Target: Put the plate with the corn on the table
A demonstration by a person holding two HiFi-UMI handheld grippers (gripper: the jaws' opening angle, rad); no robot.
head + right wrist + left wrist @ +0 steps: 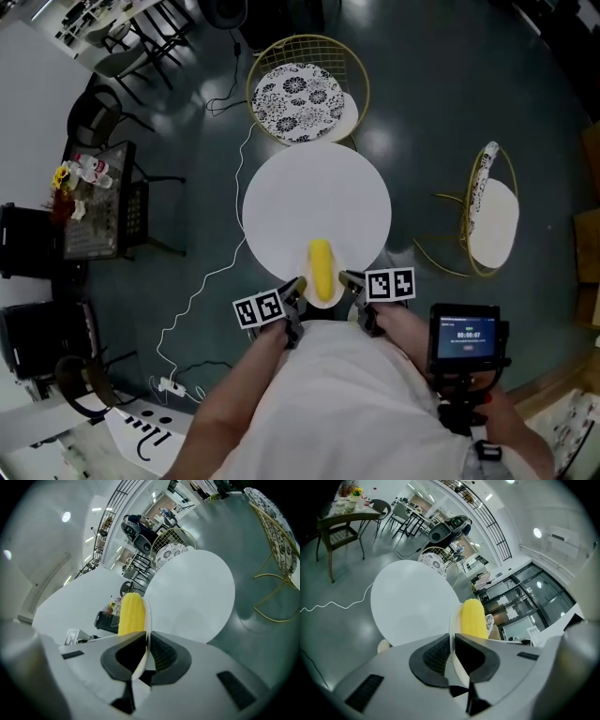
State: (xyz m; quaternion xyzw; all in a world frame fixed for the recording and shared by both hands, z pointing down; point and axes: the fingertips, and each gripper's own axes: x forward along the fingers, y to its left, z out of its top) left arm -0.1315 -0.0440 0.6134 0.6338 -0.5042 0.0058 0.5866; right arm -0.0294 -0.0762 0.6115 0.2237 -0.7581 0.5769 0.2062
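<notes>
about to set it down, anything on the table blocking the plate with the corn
Nothing visible does. The white table is bare; the plate with the corn, clamped by the left gripper and right gripper, is at its near edge.

A gold wire chair with a black-and-white patterned cushion (298,94) stands on the dark grey floor (422,75), and a second gold wire chair (492,214) stands well to its right. A white cable (330,603) snakes near a dark square side table (98,216) bearing yellow flowers (62,175).
</notes>
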